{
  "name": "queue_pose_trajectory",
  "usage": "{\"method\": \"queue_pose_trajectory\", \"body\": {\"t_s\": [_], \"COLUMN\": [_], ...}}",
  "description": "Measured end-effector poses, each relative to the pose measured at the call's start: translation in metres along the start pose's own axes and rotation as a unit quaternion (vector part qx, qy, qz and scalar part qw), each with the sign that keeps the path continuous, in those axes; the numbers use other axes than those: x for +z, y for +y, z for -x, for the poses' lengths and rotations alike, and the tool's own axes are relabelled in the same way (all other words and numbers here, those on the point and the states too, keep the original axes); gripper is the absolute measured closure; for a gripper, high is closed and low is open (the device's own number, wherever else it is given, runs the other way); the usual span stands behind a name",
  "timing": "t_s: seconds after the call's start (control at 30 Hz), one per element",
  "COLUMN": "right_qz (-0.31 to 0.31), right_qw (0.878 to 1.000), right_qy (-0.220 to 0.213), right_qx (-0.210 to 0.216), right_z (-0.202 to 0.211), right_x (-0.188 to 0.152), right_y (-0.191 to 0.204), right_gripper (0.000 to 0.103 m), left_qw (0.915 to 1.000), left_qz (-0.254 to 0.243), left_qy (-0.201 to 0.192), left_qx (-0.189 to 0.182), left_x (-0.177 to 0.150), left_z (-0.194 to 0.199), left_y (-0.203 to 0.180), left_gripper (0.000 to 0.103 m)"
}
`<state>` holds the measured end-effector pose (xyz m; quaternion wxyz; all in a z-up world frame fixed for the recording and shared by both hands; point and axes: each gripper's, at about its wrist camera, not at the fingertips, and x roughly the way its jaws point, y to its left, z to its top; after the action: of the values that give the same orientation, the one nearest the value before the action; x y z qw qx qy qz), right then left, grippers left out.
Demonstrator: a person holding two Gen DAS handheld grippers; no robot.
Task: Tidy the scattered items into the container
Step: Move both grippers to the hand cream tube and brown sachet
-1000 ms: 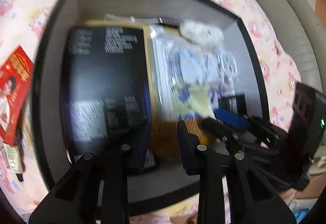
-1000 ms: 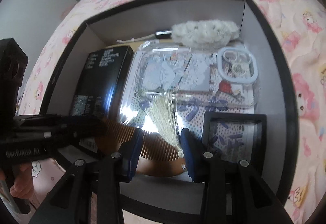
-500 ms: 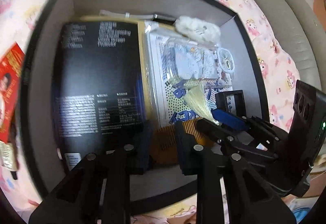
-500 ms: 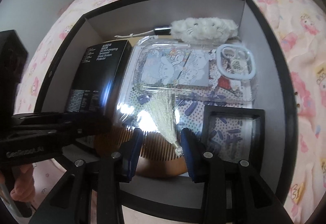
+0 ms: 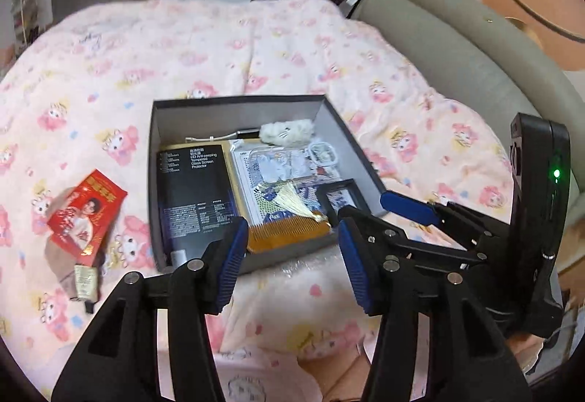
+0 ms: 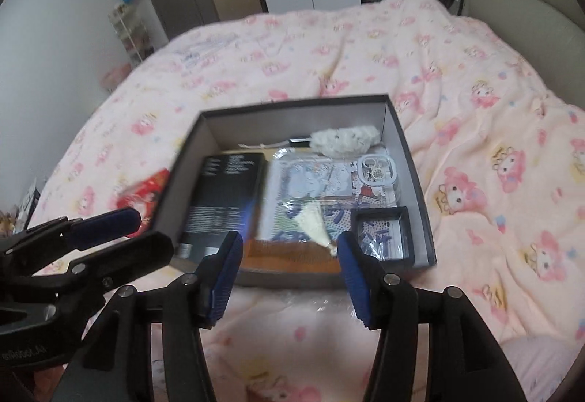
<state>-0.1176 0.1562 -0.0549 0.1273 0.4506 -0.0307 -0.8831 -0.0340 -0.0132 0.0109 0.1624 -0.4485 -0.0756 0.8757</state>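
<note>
Container point(image 5: 234, 111), a shallow dark-grey box with a pale grey interior, sits open on a pink cartoon-print blanket point(image 5: 256, 47) covering a bed. Against the box's left wall lies a black package point(image 5: 195, 190) whose white lettering reads "HD Anti-peeping Tempered Glass Screen Protector"; the smaller print below it is too fine to read. Beside the package, toward the box's middle, a clear phone case point(image 6: 329, 179) with cartoon artwork rests on a blue-and-white patterned sheet. A fluffy white item point(image 5: 287, 133) lies along the box's far wall, with a thin white cord next to it. A wooden comb point(image 5: 289, 232) with a cream tassel point(image 5: 296, 206) lies along the box's near wall, and a small black frame point(image 6: 384, 232) fills the near right corner.

Left of the box, on the blanket, lies a red packet point(image 5: 86, 212) printed with a portrait and yellow characters that cannot be read; a small tube point(image 5: 86, 283) lies just beneath it. The left wrist view shows both clearly; the right wrist view catches only a blurred red edge of the packet point(image 6: 144, 193) past the box's left wall.

The left gripper point(image 5: 289, 263) hangs short of the box's near wall, jaws spread wide and empty. The right gripper point(image 6: 290, 270) hangs at the same near wall, jaws likewise wide apart, nothing between them. Each camera sees the other tool from the side, beside the box.
</note>
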Motion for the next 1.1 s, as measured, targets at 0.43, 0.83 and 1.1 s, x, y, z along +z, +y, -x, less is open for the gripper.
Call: {"method": "queue_pose_trajectory", "body": {"t_s": [0.43, 0.83, 1.1], "right_qz": [0.039, 0.095, 0.109], "right_qw": [0.999, 0.987, 0.972], "right_qy": [-0.03, 0.039, 0.131], "right_qx": [0.017, 0.124, 0.163], "right_z": [0.048, -0.022, -0.109], "right_x": [-0.029, -0.028, -0.027], "right_y": [0.073, 0.168, 0.215], "right_gripper": [0.053, 0.053, 0.053], "left_qw": [0.9987, 0.9875, 0.9714], "left_qz": [0.015, 0.129, 0.223], "left_qy": [-0.047, -0.05, -0.015], "left_qx": [0.013, 0.076, 0.081], "left_x": [-0.041, -0.082, -0.102], "left_z": [0.062, 0.075, 0.036], "left_y": [0.022, 0.13, 0.22], "left_gripper": [0.049, 0.049, 0.05]}}
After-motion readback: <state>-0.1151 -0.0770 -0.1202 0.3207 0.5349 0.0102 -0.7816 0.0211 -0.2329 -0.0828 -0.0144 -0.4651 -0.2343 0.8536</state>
